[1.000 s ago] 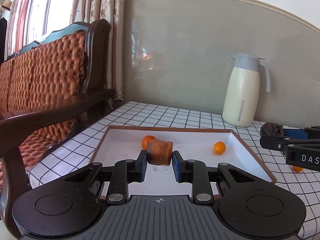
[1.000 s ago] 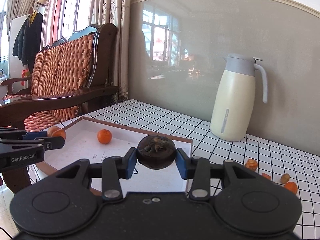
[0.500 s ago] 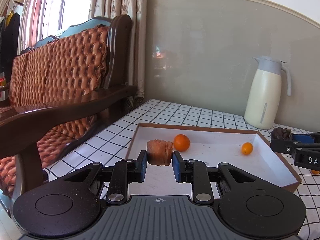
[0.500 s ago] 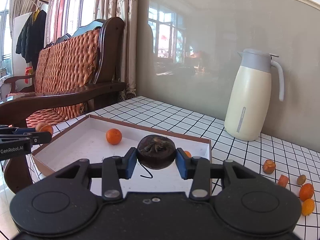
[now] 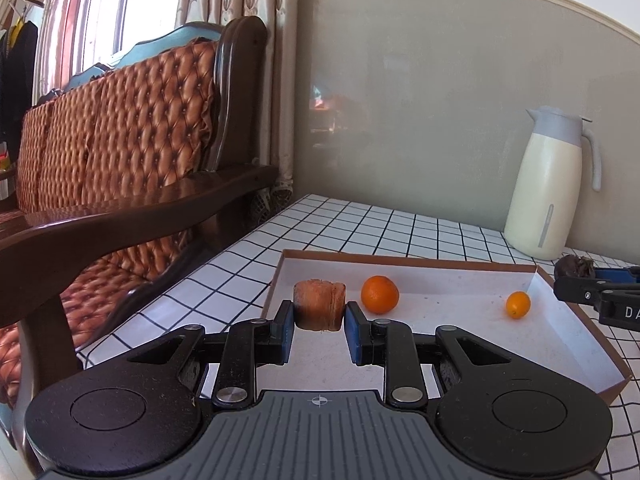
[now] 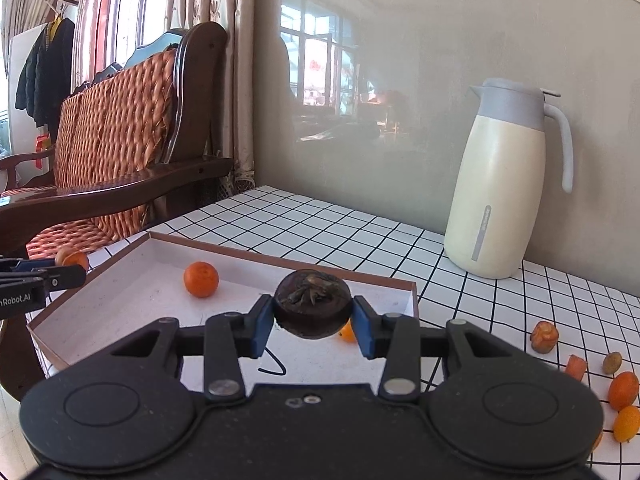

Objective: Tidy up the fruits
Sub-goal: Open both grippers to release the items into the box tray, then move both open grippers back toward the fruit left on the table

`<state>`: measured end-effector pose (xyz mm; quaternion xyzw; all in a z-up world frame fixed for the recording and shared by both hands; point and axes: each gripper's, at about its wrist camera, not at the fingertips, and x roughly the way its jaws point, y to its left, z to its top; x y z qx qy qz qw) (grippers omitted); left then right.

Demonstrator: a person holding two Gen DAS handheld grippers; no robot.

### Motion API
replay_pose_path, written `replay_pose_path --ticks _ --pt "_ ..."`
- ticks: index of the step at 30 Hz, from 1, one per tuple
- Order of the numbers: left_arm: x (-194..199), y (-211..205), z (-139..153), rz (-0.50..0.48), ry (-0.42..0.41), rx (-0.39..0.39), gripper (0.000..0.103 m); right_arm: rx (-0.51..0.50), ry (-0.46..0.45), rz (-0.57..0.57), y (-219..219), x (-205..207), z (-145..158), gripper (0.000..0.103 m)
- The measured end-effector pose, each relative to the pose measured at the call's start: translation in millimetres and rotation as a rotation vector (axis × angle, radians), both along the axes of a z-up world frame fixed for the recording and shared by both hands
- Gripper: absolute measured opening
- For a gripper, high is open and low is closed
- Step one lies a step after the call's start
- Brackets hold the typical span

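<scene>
My left gripper (image 5: 319, 312) is shut on a brown ribbed fruit (image 5: 319, 303), held over the near left corner of the shallow white tray (image 5: 472, 266). Inside the tray lie a round orange (image 5: 380, 294) and a small kumquat (image 5: 518, 304). My right gripper (image 6: 313, 320) is shut on a dark round mangosteen (image 6: 312, 303) above the tray (image 6: 96, 280), with the orange (image 6: 201, 279) behind it to the left. The kumquat (image 6: 346, 332) shows only partly behind the mangosteen. Each gripper appears at the edge of the other's view.
A cream thermos jug (image 6: 506, 196) stands on the checked tablecloth (image 6: 320, 220) at the back right. Several small orange and brown fruits (image 6: 622, 390) lie loose at the table's right. A wooden sofa with a quilted orange back (image 5: 116, 140) borders the table on the left.
Both grippers have shifted across the table with their fruits still held, so the tray, jug and sofa have slid rightward in both views. The fruits inside the tray have stayed put.
</scene>
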<state>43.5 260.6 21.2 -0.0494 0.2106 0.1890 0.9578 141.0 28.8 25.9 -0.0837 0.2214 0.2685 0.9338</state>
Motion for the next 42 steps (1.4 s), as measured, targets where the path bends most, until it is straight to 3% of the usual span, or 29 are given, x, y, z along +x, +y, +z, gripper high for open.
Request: replay_pose_path --ticks 11,15,16,17,18,19,42 --pt "40.5 11.5 -8.8 0.012 0.036 -0.002 0.027 -0.012 0.033 -0.001 0.6 32.7 -5.4 0.034" --pt "45.3 14.4 -13.6 0.018 0.052 -0.004 0.028 -0.041 0.083 -0.001 3.8 46.1 -10.2 0.035" --pt "43.2 13.7 -14.9 0.026 0.04 0.001 0.028 -0.052 0.064 -0.021 3.4 46.3 -11.1 0.049" --pt "39.4 13.5 -15.8 0.043 0.026 0.006 0.046 -0.041 0.022 -0.05 0.6 43.8 -11.1 0.087" --pt "36.4 12.6 -16.0 0.057 0.021 0.015 0.092 -0.016 -0.025 -0.07 -4.0 39.3 -10.7 0.098" --pt "32.7 11.6 -15.8 0.065 0.005 0.035 0.103 -0.007 -0.032 -0.075 -6.1 38.4 -10.0 0.097" --pt "23.1 6.4 -15.3 0.048 0.002 0.035 0.103 -0.016 0.023 -0.035 1.1 32.2 -17.4 0.097"
